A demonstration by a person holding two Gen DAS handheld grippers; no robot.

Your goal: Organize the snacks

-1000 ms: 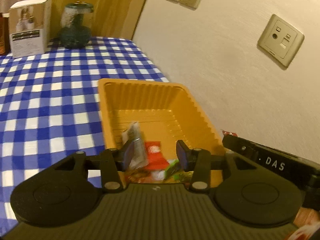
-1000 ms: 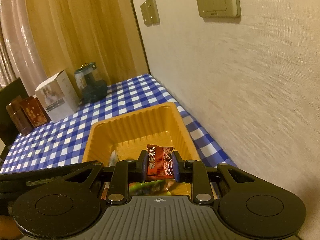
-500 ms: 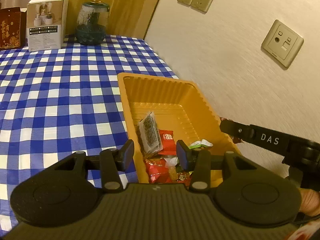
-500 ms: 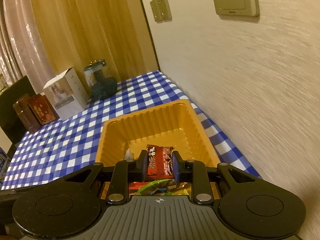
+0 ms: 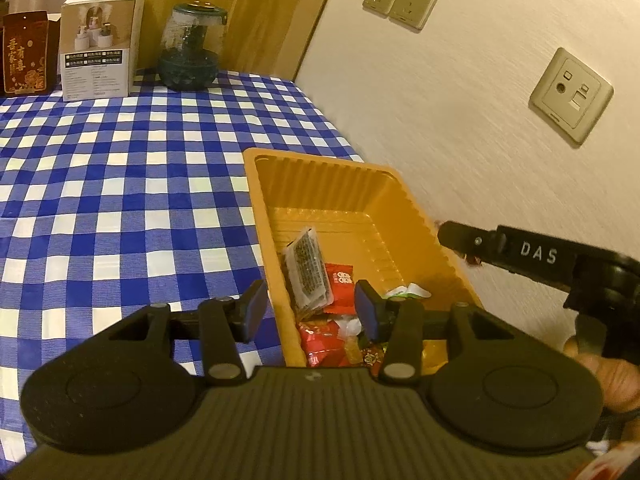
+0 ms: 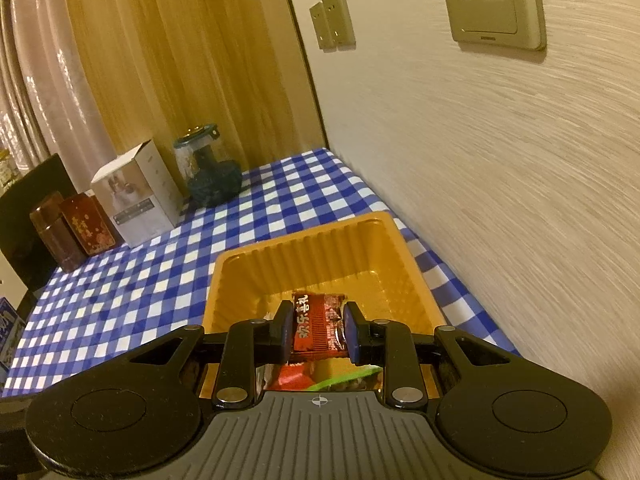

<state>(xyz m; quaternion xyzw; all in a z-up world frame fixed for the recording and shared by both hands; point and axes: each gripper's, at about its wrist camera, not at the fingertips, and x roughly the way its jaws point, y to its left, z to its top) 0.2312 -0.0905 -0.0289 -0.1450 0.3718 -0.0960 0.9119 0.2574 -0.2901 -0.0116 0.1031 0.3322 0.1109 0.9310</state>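
Observation:
An orange plastic tray (image 5: 332, 184) stands on the checked cloth against the wall. In it lie a dark see-through packet (image 5: 308, 270), a red packet (image 5: 339, 280), a green-and-white one (image 5: 406, 292) and more wrappers. My left gripper (image 5: 311, 310) hovers over the tray's near left wall. Its jaws are opening and nothing is pressed between them. My right gripper (image 6: 316, 330) is shut on a red-brown snack packet (image 6: 320, 324) above the tray (image 6: 304, 240). In the left wrist view it reaches in from the right as a black arm (image 5: 536, 254).
The blue-and-white checked cloth (image 5: 120, 184) spreads to the left. A white box (image 5: 100, 46), a dark glass jar (image 5: 192, 48) and a red box (image 5: 26, 58) stand at the far edge. The wall with sockets (image 5: 570, 94) runs close along the tray's right side.
The dark packet, first up beside my left finger, now lies flat in the tray. My left gripper drew back and left. The right gripper keeps its packet.

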